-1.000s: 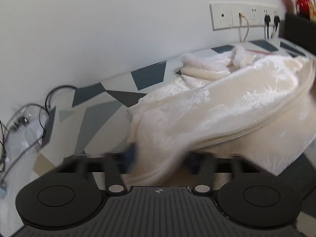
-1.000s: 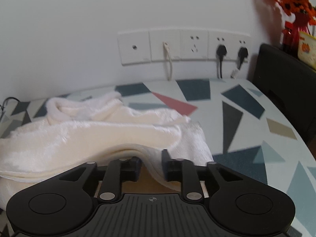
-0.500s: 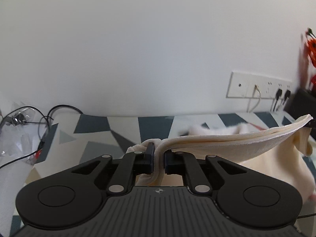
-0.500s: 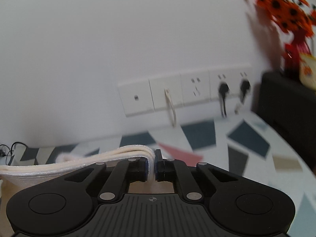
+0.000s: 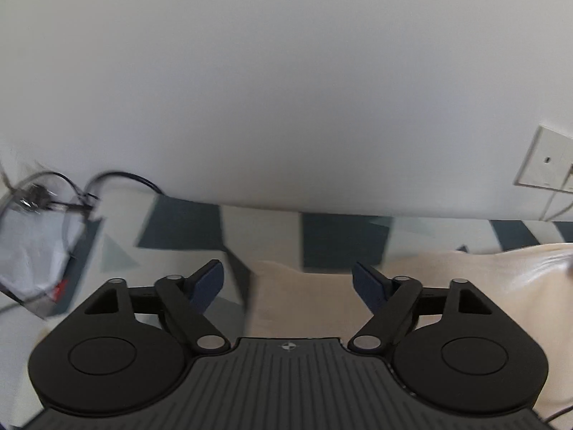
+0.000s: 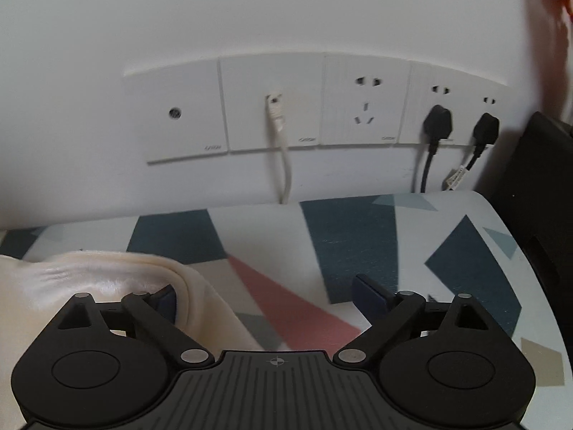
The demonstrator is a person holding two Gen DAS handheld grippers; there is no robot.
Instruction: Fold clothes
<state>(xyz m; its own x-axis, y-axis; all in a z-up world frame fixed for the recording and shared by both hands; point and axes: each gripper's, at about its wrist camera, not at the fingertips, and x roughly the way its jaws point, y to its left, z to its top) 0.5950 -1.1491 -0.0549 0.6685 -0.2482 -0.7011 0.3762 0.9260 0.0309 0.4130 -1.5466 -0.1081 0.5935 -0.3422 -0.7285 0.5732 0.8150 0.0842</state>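
Observation:
A cream fleece garment [image 5: 465, 286] lies on the patterned table [image 5: 179, 229]. In the left wrist view its left edge sits between and under my open left gripper [image 5: 288, 279], which holds nothing. In the right wrist view the garment's folded right corner [image 6: 107, 279] lies at the lower left, against the left finger of my open right gripper [image 6: 265, 297]. The right gripper is empty, over bare table [image 6: 351, 236].
A row of wall sockets [image 6: 315, 107] with a white cable and two black plugs [image 6: 437, 122] is close behind the table. A black object [image 6: 548, 215] stands at the right edge. Cables and a clear bag [image 5: 35, 222] lie at the table's left end.
Both grippers held the garment's edge up, carried it toward the wall, then opened and let it go. The cloth now lies flat on the table.

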